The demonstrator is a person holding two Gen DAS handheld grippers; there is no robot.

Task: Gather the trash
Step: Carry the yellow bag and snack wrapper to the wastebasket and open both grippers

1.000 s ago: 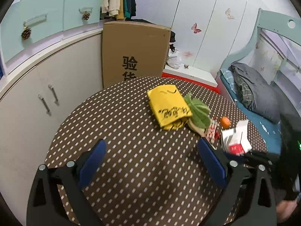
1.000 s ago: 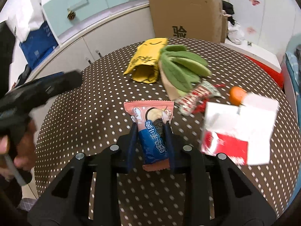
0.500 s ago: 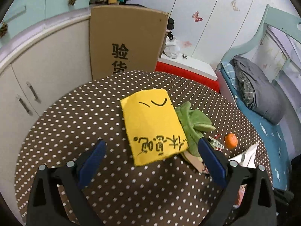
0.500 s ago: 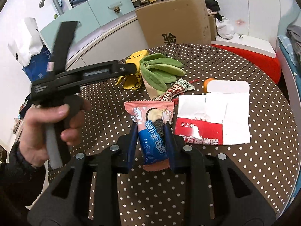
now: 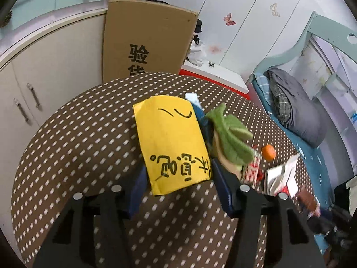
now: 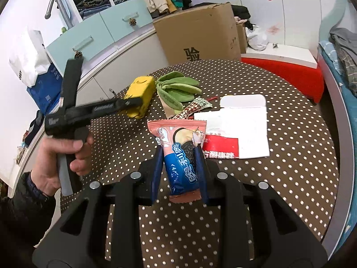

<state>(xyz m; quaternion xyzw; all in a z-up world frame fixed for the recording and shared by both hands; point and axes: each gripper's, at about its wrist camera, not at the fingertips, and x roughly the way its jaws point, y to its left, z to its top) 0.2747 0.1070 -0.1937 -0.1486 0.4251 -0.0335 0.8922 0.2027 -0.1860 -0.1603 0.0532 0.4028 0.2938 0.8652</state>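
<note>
**Q:** On the round brown table with white dots (image 6: 290,178), what does each tool hold?

**A:** Right gripper (image 6: 179,167): fingers clamped on a pink-and-blue cookie wrapper (image 6: 180,154), held above the tabletop. Left gripper (image 5: 178,185): jaws closing around the near edge of a flat yellow paper bag with black lettering (image 5: 171,143); whether the pads press it yet cannot be told.

**Q:** What could go wrong?

**A:** Probably a thin grip. Only the bag's edge lies between the fingers, so it may slide out or crumple on lifting. The green plush leaf-shaped toy (image 5: 229,138) touches the bag's side and may be dragged along.

**Q:** And the containers?

**A:** The yellow bag's contents are hidden. A large brown cardboard box (image 6: 196,38) stands behind the table, interior unseen. A flattened white-and-red carton (image 6: 236,131), a red-and-white patterned wrapper (image 6: 196,107) and a small orange fruit (image 5: 268,152) lie loose on the table, uncollected.
</note>
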